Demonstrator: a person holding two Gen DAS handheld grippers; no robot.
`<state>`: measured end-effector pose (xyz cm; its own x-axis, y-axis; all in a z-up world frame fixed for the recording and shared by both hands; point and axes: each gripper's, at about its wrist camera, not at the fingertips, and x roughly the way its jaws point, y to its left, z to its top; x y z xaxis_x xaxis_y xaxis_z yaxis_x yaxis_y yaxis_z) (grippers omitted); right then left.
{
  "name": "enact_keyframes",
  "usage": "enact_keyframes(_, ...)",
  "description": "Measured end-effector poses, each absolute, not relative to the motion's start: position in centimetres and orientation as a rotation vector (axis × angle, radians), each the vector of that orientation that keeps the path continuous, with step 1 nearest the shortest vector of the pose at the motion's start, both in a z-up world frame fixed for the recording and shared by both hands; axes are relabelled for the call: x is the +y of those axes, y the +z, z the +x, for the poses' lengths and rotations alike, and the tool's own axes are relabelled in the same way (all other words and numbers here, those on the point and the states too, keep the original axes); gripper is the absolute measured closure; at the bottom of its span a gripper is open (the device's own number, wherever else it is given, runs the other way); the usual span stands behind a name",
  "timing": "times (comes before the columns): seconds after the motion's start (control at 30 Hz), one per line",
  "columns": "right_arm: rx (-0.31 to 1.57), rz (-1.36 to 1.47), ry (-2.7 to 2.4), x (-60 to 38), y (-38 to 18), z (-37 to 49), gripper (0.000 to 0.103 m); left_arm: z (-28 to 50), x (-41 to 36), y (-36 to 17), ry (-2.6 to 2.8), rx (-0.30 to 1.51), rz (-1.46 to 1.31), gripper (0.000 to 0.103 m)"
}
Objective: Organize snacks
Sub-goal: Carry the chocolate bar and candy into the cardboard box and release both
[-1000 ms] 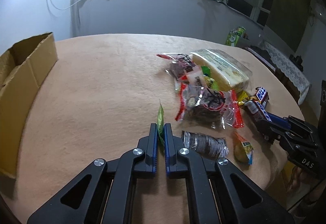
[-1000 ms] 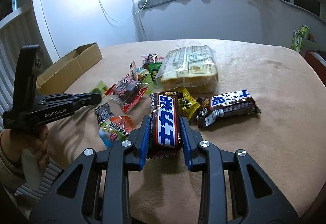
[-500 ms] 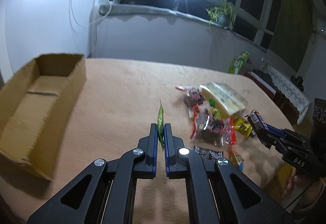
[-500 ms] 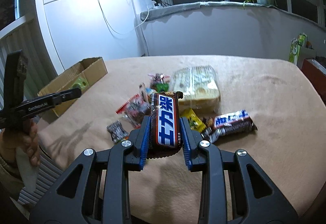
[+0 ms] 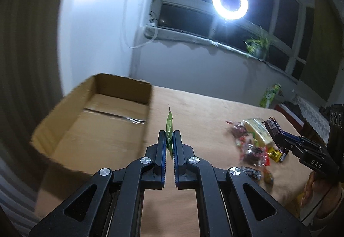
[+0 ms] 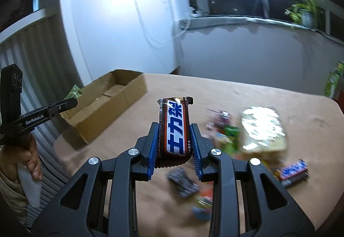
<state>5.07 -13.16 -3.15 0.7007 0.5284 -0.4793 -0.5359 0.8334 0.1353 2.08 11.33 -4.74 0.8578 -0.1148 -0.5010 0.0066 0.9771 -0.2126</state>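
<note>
My left gripper (image 5: pixel 169 137) is shut on a thin green snack packet (image 5: pixel 169 127) held edge-on, just right of an open cardboard box (image 5: pixel 92 120). The same packet (image 6: pixel 74 92) shows at that gripper's tip in the right wrist view, beside the box (image 6: pixel 107 105). My right gripper (image 6: pixel 174 129) is shut on a brown chocolate bar (image 6: pixel 175 129) with blue and white lettering, lifted above the table. In the left wrist view the right gripper (image 5: pixel 274 130) carries the bar (image 5: pixel 272 128) over the snack pile (image 5: pixel 251 142).
A tan cloth-covered table (image 6: pixel 225 95) bears a wrapped bread loaf (image 6: pixel 262 129), a second chocolate bar (image 6: pixel 293 173) and several small packets. A ring light (image 5: pixel 229 4) glares at the window. A potted plant (image 5: pixel 258 45) stands on the sill. A hand (image 6: pixel 25 157) grips the left tool.
Both grippers have risen and swung left toward the cardboard box, each keeping its snack. The box now fills more of the left wrist view; the snack pile has slid to the right.
</note>
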Motion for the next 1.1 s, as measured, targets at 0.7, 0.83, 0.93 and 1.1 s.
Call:
enact_keyframes(0.7,0.501,-0.155,0.88,6.9,-1.8,7.7,0.073,2.7,22.9,-6.6,0.076,0.507,-0.311,0.099)
enact_keyframes(0.83,0.509,-0.164,0.895,9.1,-2.3,8.8,0.072,3.4,23.1,-7.2,0.055,0.524,-0.315,0.099)
enact_keyframes(0.93,0.522,-0.194,0.88,10.0,-3.5,9.3,0.039,3.8,23.0,-7.8,0.068,0.553,-0.305,0.089)
enact_keyframes(1.1,0.484,-0.218,0.834,8.8,-3.7,7.6,0.032,2.3,22.7,-8.0,0.103,0.535,-0.319,0.042)
